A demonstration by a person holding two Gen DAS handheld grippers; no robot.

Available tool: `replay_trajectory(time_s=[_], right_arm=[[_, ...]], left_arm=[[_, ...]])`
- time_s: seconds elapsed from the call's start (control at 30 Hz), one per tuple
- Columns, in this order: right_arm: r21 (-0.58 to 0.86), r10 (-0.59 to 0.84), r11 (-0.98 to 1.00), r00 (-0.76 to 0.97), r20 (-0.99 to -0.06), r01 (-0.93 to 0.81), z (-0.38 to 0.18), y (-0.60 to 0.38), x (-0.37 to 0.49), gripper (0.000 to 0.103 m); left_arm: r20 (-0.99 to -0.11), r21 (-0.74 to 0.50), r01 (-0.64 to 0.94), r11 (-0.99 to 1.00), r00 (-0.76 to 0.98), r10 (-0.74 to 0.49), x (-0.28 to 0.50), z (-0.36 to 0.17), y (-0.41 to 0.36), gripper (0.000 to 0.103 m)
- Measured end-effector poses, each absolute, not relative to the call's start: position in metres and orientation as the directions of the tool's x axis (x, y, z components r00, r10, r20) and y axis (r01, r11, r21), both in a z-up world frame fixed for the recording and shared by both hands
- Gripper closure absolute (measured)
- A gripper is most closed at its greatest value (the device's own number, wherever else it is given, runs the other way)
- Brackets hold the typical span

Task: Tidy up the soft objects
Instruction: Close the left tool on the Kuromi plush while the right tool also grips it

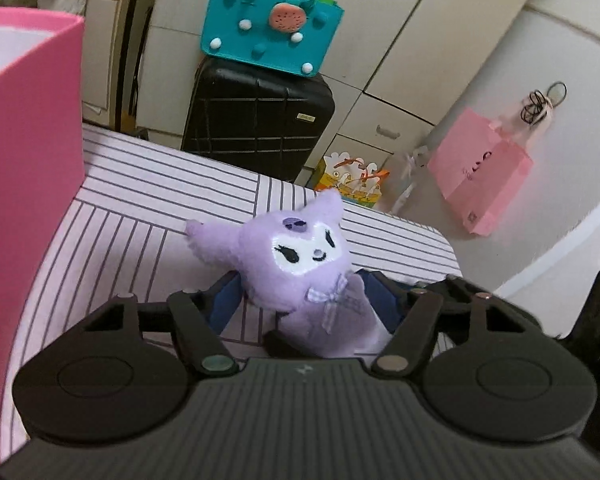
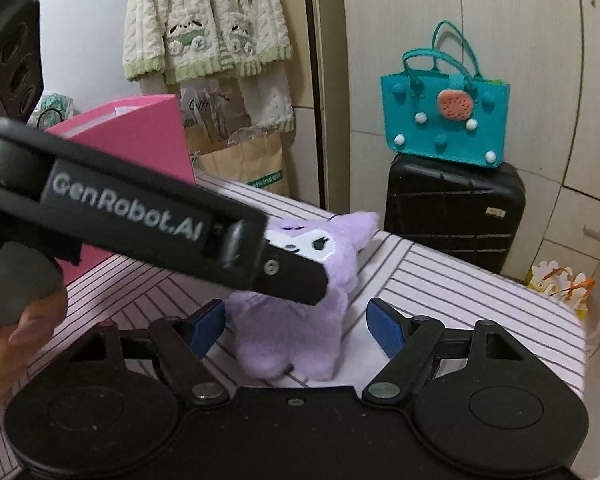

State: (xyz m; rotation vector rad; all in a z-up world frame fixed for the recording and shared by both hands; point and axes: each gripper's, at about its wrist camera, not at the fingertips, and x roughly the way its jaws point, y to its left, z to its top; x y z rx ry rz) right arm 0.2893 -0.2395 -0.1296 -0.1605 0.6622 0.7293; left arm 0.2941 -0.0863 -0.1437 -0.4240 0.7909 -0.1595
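Note:
A purple plush toy (image 1: 300,256) with a white face and a checked bow stands upright on the striped bed sheet (image 1: 140,208). My left gripper (image 1: 300,280) holds it from the side, the blue pads touching its neck and body on both flanks. In the right wrist view one left finger (image 2: 296,276) crosses in front of the plush toy's (image 2: 292,340) neck; the other is hidden behind it. My right gripper (image 2: 296,312) straddles the toy's lower body with its jaws apart and a gap at the right pad. A pink box (image 2: 140,140) stands at the left.
A black suitcase (image 2: 452,208) with a teal felt bag (image 2: 444,120) on top stands past the bed's far edge. A pink paper bag (image 1: 480,172) hangs on the right wall. A cream garment (image 2: 204,20) and a brown paper bag (image 2: 244,160) are behind the pink box.

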Motion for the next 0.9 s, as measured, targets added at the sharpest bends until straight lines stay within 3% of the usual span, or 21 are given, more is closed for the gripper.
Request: replay_trajectory(time_s=[0.1, 0.23, 0.37, 0.9], right_arm=[[0.078, 0.555, 0.748, 0.557, -0.618, -0.659, -0.132, -0.233, 0.289, 0.040], [0.056, 0.537, 0.759, 0.575, -0.617, -0.649, -0.129, -0.231, 0.279, 0.046], [0.034, 0.515, 0.770, 0.590, -0.622, -0.637, -0.127, -0.231, 0.268, 0.047], [0.192, 0.518, 0.824, 0.573, -0.635, -0.533, -0.124, -0.243, 0.250, 0.048]], left_arm=[[-0.656, -0.435, -0.018, 0.900, 0.691, -0.303, 0.294, -0.149, -0.086, 0.043], [-0.642, -0.436, -0.004, 0.900, 0.702, -0.308, 0.290, -0.150, -0.086, 0.045], [-0.633, -0.436, -0.003, 0.900, 0.712, -0.304, 0.286, -0.151, -0.090, 0.045], [-0.625, -0.449, 0.055, 0.892, 0.694, -0.358, 0.261, -0.147, -0.094, 0.055]])
